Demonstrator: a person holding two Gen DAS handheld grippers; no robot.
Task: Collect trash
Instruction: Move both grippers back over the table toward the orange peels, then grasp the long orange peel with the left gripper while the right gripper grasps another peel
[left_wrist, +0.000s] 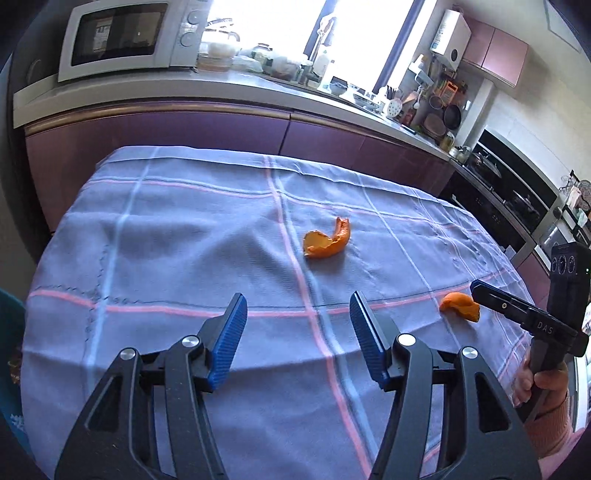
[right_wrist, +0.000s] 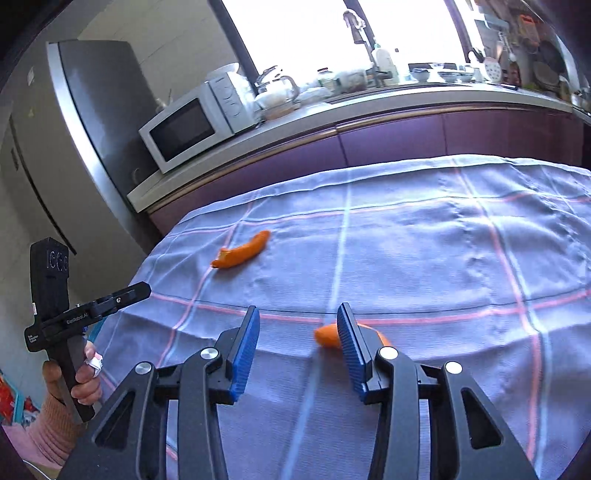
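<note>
Two pieces of orange peel are seen on a table covered by a checked cloth (left_wrist: 177, 236). The larger curled peel (left_wrist: 327, 240) lies near the middle of the cloth, ahead of the left gripper (left_wrist: 298, 317) and well apart from its blue pads; the jaws are held apart with only cloth showing between them. The smaller peel (right_wrist: 327, 335) lies close to the right gripper (right_wrist: 298, 328), partly hidden behind its right-hand pad (right_wrist: 351, 350). Whether the pad touches it cannot be told. These jaws are parted somewhat less widely, and nothing is pressed between the pads.

In the left wrist view the right gripper's dark finger is seen reaching over the smaller peel from the right edge, with a hand (left_wrist: 539, 380) and a pink sleeve on its handle. In the right wrist view the left gripper is seen at the left edge of the table, gripped by a hand (right_wrist: 83, 384) in a pink sleeve.

The cloth is wrinkled but bare around both peels. Its far edge runs close to purple cabinets (left_wrist: 207, 129) under a pale counter crowded with dishes and a microwave (left_wrist: 122, 37). A bright window stands behind, a grey fridge (right_wrist: 92, 110) to the left.
</note>
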